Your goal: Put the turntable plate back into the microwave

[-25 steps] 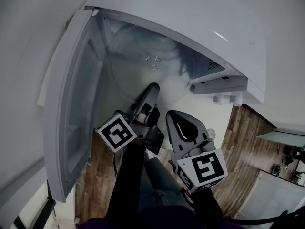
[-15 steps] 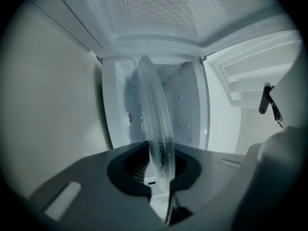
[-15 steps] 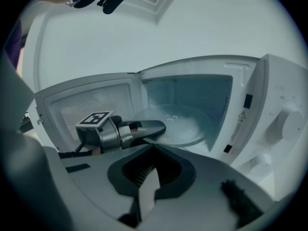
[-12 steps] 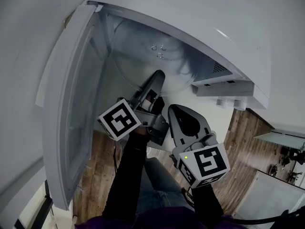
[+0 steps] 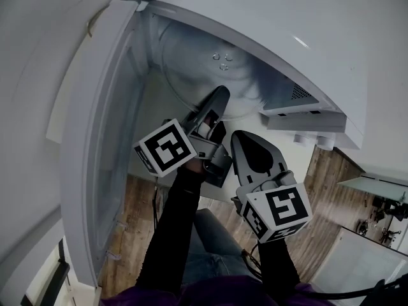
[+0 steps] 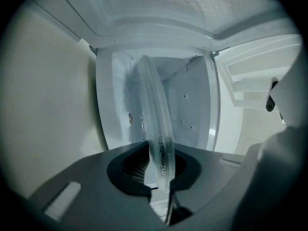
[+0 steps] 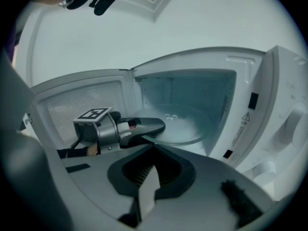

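At the left the microwave door [image 5: 95,139] stands swung wide, leaving the mouth of the microwave [image 5: 306,50] free for the left gripper [image 5: 218,97]. Its jaws are clamped on the near rim of the glass turntable plate [image 5: 204,75], held flat and by the edge, I'd say so the disc can go in level; most of the plate sits inside, low over the cavity floor, though whether it has seated I cannot tell. Just to the right, the right gripper [image 5: 242,139] hangs outside the opening, jaws pressed together on nothing, likely kept clear because one grip suffices.
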`<state>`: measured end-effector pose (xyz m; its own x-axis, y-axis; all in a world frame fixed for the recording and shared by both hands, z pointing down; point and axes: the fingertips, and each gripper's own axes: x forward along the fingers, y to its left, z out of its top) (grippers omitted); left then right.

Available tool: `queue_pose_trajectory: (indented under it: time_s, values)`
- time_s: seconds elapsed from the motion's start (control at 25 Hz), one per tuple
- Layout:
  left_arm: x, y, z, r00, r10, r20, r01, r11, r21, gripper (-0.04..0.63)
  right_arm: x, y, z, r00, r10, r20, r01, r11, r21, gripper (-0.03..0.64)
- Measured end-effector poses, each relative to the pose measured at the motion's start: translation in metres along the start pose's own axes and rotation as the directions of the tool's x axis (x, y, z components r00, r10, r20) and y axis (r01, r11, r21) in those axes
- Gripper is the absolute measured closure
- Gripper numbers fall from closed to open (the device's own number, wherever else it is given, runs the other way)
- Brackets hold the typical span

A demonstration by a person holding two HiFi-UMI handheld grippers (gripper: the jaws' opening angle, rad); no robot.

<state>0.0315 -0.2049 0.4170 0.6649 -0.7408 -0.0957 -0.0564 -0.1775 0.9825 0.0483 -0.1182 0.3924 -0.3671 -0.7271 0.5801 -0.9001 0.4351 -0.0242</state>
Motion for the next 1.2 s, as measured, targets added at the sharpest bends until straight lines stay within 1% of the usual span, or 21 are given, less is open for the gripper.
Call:
queue_pose_trajectory:
  time_s: [0.2,0.36,0.64,0.84,0.96,1.2]
  values:
    - [0.007,0.002,0.003,1.0,0.005,0.001,-0.005,1.0,-0.008,0.55,0.002,-0.015,0.004,1.0,-0.027,0.005,0.027,1.0,0.009,0.606]
    - [0.014,0.006,0.004,1.0,0.02,0.009,-0.02,0.999,-0.036,0.55,0.003,-0.022,0.003,0.999,-0.043,-0.002,0.043,0.999,0.007,0.606]
    - [0.024,0.013,0.004,0.999,0.043,0.002,-0.043,0.998,-0.042,0.548,0.007,-0.037,0.001,0.997,-0.072,-0.011,0.072,0.997,0.006,0.606]
    - [0.028,0.015,0.002,0.999,0.051,-0.012,-0.052,0.998,-0.044,0.548,0.009,-0.047,0.001,0.995,-0.104,0.006,0.103,0.993,0.052,0.606]
    - [0.03,0.015,0.003,0.999,0.051,-0.018,-0.051,0.998,-0.04,0.548,0.012,-0.051,0.001,0.995,-0.1,0.008,0.099,0.991,0.089,0.604]
    - [0.03,0.018,0.006,0.998,0.06,-0.022,-0.061,0.997,-0.049,0.548,0.021,-0.048,0.003,0.998,-0.059,0.013,0.057,0.988,0.142,0.604]
